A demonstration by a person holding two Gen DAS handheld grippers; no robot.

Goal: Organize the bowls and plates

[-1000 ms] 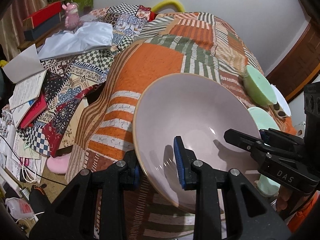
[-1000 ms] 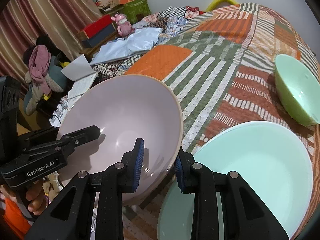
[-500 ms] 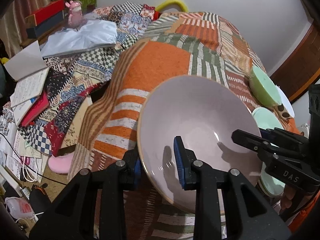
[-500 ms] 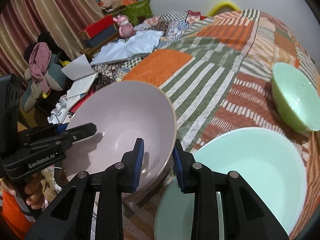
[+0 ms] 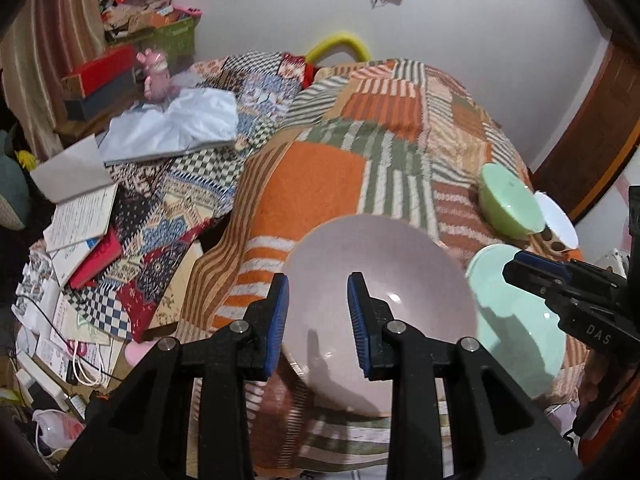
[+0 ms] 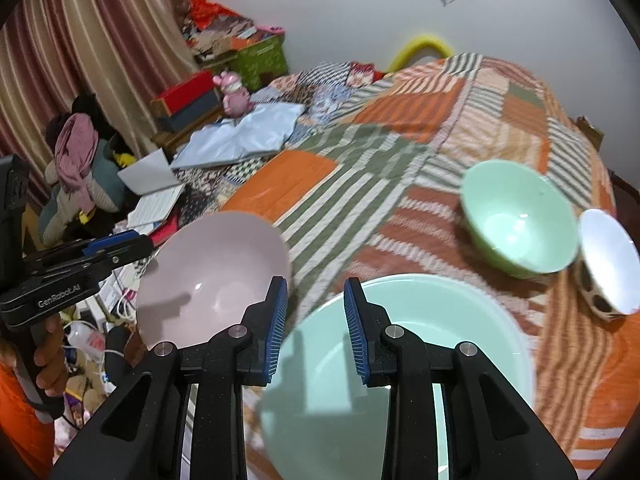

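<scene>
A large pale pink bowl (image 5: 380, 292) lies on the patchwork blanket at the bed's near edge; it also shows in the right wrist view (image 6: 212, 276). My left gripper (image 5: 316, 308) is open, its jaws either side of the bowl's near rim without pinching it. My right gripper (image 6: 316, 312) is open above the rim of a large mint plate (image 6: 404, 364), just right of the pink bowl. A small mint bowl (image 6: 516, 216) and a white spotted bowl (image 6: 608, 260) sit further right.
The patchwork blanket (image 5: 320, 176) covers the bed. Books, papers and cables (image 5: 76, 240) litter the floor on the left. A folded pale blue cloth (image 5: 176, 128), boxes and a pink toy (image 5: 154, 74) lie at the back left. A wooden door (image 5: 592, 128) stands right.
Both grippers have let go of the pink bowl's rim and opened. The bowl has dropped from held up to lying on the blanket, and both grippers have drawn back.
</scene>
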